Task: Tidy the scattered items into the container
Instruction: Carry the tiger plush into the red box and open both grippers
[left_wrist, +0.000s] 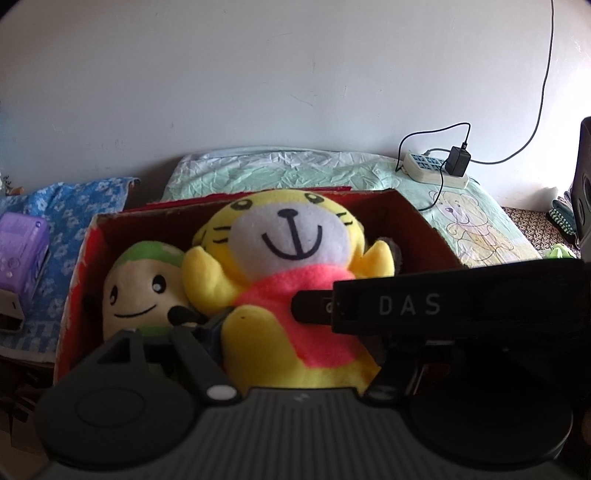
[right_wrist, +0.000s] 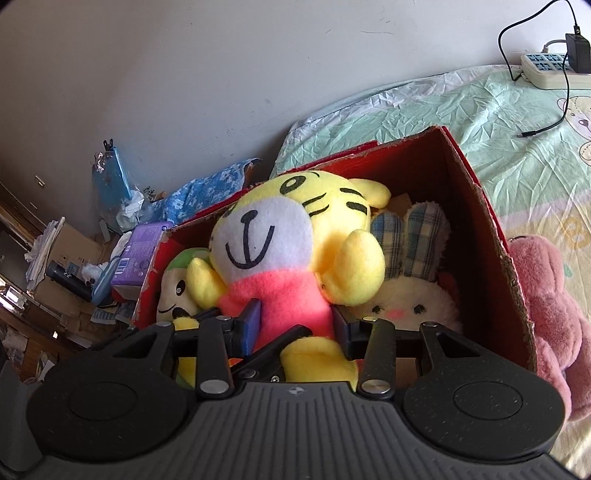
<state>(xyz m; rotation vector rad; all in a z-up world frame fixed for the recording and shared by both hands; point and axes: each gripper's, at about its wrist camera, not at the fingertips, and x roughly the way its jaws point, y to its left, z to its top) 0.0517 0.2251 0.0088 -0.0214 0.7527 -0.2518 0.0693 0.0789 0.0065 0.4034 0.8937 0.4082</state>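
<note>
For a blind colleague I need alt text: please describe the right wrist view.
The right gripper clamps the pink body of a yellow tiger plush over a red cardboard box on a bed. A cream rabbit plush and a green-capped plush lie in the box; a pink plush lies outside, right of it.

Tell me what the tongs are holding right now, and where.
Right tongs grip the yellow tiger plush by its pink waist, inside the red box. Left tongs: can't tell.
</note>
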